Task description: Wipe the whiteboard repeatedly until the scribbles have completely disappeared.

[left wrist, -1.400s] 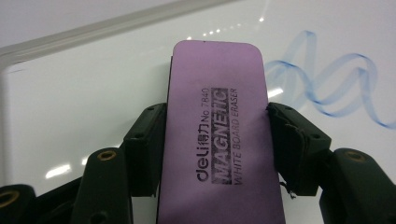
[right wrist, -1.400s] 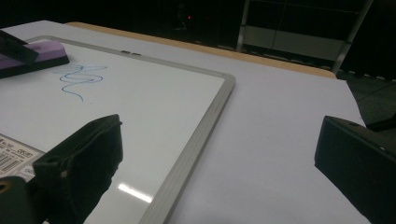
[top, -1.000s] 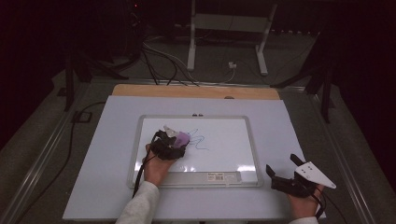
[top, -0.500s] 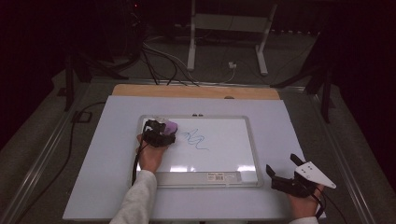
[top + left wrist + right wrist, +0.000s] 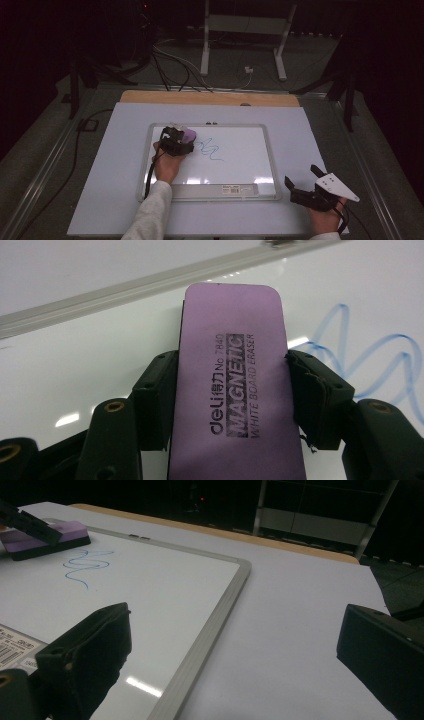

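Eraser (image 5: pixel 232 390) sits clamped by its long sides in your left gripper (image 5: pixel 176 141), flat on the whiteboard (image 5: pixel 240 165) left of the blue scribble (image 5: pixel 211 149), ready to wipe; right gripper (image 5: pixel 306 184) idles wide open, empty, lower right.

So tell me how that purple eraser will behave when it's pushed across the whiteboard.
The eraser is flat and rectangular, so it should slide, not roll or tip. Its label reads magnetic, so it may cling slightly to the whiteboard. The left hand-held gripper clamps its long sides, so it probably won't twist.
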`<state>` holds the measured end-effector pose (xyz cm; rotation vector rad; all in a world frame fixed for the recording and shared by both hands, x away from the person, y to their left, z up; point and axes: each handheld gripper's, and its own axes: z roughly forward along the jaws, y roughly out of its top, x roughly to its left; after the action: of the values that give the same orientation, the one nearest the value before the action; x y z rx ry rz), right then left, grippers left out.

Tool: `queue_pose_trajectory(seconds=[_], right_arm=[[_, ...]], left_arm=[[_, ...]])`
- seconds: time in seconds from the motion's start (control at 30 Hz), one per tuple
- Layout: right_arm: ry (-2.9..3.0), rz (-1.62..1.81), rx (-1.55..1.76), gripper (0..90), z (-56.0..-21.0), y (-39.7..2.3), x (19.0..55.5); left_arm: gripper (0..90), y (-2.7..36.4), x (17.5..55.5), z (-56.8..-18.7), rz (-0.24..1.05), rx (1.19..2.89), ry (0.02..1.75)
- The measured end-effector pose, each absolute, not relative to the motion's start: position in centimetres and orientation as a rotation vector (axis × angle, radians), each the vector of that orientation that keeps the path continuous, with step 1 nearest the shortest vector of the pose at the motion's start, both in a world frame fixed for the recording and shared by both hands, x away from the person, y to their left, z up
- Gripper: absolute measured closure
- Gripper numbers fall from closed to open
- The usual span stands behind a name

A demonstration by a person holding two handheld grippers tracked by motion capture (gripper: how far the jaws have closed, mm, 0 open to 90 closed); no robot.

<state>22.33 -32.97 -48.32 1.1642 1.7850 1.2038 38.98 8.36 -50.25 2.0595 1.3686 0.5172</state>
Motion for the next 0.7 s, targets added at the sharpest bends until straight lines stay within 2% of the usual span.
queue_pose_trajectory(seconds=[0.23, 0.7], right_arm=[[1.781, 1.207, 1.168, 1.6, -48.3, -33.1, 22.3], [1.780, 1.204, 1.168, 1.6, -48.3, -33.2, 22.3]], left_arm=[[41.9, 7.7, 38.3, -50.2, 0.467, 2.086, 1.306], [41.9, 8.4, 41.1, -50.1, 0.516, 2.037, 1.443]])
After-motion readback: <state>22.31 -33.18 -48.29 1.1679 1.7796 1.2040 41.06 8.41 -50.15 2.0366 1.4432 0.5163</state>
